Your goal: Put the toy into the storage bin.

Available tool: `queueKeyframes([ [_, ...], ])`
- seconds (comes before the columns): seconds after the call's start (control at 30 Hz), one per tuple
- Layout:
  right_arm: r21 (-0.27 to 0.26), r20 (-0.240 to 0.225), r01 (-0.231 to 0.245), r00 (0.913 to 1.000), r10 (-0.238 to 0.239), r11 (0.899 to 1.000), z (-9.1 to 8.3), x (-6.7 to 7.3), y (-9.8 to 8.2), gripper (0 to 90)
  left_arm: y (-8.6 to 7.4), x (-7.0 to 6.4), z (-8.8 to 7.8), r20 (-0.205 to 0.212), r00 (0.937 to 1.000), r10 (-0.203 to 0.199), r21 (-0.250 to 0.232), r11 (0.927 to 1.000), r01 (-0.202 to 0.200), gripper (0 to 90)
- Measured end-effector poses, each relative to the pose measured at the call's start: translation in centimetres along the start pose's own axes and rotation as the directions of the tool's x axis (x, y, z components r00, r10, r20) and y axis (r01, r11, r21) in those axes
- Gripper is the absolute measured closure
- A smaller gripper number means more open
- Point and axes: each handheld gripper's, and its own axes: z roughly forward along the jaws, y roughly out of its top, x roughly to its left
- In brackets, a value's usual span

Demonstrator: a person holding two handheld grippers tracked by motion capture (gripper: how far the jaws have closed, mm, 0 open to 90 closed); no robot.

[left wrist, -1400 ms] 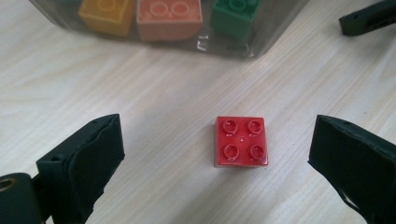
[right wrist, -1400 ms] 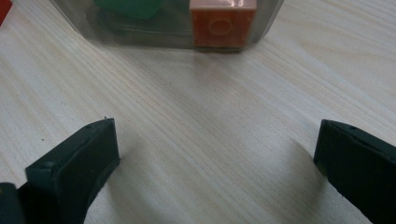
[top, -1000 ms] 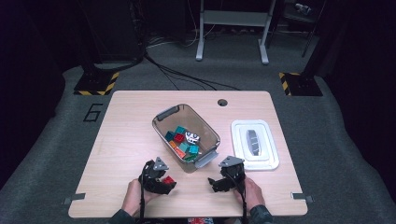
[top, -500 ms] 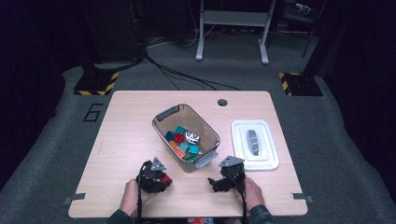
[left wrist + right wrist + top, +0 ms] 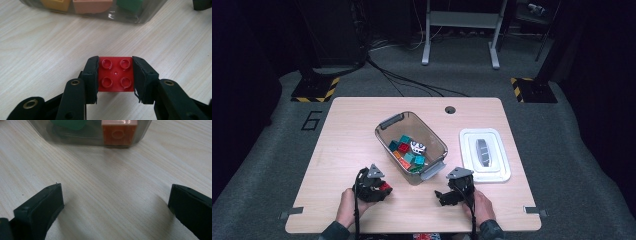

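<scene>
Red four-stud plastic brick (image 5: 115,74) sits clamped in the left gripper (image 5: 115,75), its lower edge hidden; at 12 o'clock the clear plastic bin (image 5: 100,15) is cut off.

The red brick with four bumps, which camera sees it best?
The left gripper view: the red brick sits close up, studs clear, clamped between the left gripper pads. The high view shows a small red spot.
</scene>
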Motion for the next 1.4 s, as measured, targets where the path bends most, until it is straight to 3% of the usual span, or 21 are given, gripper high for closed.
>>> queueKeyframes([
  [0.37, 0.000, 0.000, 0.000, 1.0000, 0.000, 1.000, 0.0, 0.0, 0.0, 0.0, 0.0, 1.5, -1.5, -0.036, 0.9992, -0.019, -0.020, 0.9996, 0.018, 59.3],
  [0.9, -0.001, -0.001, 0.007, 1.0000, -0.007, 1.000, 0.0, 0.0, 0.0, 0.0, 2.2, 3.8, -5.7, -0.096, 0.9944, -0.045, -0.094, 0.9949, 0.036, 59.3],
  [1.2, -0.001, -0.001, 0.007, 1.0000, -0.007, 1.000, 0.0, 0.0, 0.0, 0.0, 4.7, 4.2, -7.8, -0.114, 0.9932, -0.019, -0.127, 0.9919, 0.005, 59.3],
  [1.4, 0.000, -0.001, 0.007, 1.0000, -0.007, 1.000, 0.0, -0.1, 0.0, 0.0, 6.4, 4.0, -8.7, -0.124, 0.9920, 0.020, -0.130, 0.9909, -0.036, 59.3],
])
